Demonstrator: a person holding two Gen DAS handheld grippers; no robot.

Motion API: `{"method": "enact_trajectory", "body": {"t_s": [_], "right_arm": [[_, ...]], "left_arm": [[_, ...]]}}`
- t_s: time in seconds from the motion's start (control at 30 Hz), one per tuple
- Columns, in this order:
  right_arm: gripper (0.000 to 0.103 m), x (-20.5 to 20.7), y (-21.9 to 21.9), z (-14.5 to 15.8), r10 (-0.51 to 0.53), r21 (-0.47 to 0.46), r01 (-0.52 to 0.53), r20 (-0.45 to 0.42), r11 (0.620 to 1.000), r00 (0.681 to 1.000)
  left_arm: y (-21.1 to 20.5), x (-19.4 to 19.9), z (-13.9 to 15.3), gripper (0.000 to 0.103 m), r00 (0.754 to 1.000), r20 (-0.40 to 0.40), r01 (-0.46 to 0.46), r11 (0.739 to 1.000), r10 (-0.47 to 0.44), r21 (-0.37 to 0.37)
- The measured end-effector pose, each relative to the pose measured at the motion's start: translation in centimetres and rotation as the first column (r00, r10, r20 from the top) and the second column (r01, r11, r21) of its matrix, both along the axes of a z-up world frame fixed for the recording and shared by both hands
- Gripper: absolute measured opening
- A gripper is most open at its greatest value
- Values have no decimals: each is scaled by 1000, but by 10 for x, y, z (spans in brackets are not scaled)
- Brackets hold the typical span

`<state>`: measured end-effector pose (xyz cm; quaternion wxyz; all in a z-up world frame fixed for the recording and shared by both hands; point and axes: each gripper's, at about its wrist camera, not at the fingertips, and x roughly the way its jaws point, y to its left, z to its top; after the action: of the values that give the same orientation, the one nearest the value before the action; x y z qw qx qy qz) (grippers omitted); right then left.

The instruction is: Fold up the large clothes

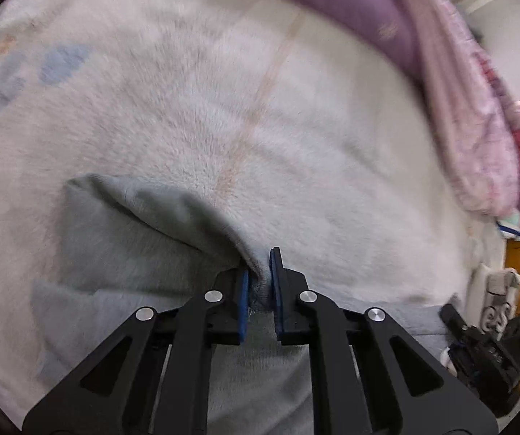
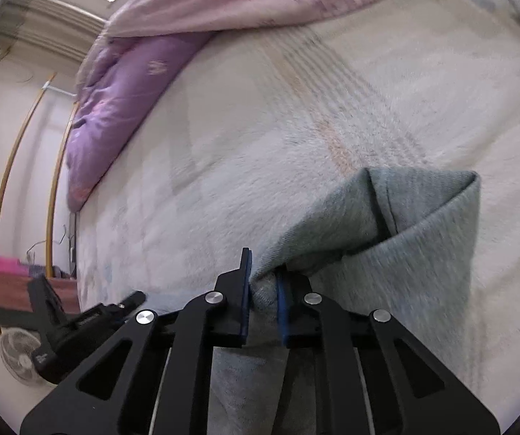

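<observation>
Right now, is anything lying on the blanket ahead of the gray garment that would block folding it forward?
Nothing visible does. Both claws, left and right, are shut on the garment, and the blanket ahead is bare up to the purple quilt along the far edge.
</observation>
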<state>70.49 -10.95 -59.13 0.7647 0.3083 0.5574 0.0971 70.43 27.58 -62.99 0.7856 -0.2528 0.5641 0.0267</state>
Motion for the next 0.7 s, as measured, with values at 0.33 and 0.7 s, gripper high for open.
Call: {"method": "enact_trajectory", "body": {"t_s": [0.33, 0.7], "right_arm": [[11, -93, -6, 87, 138, 8, -140, 135, 990, 981], [5, -257, -13, 80, 100, -71, -95, 62, 993, 993]], "left_arm": [[-10, -139, 88, 10, 990, 139, -27, 999, 30, -25], [-25, -274, 51, 10, 996, 88, 10, 1000, -8, -24]]}}
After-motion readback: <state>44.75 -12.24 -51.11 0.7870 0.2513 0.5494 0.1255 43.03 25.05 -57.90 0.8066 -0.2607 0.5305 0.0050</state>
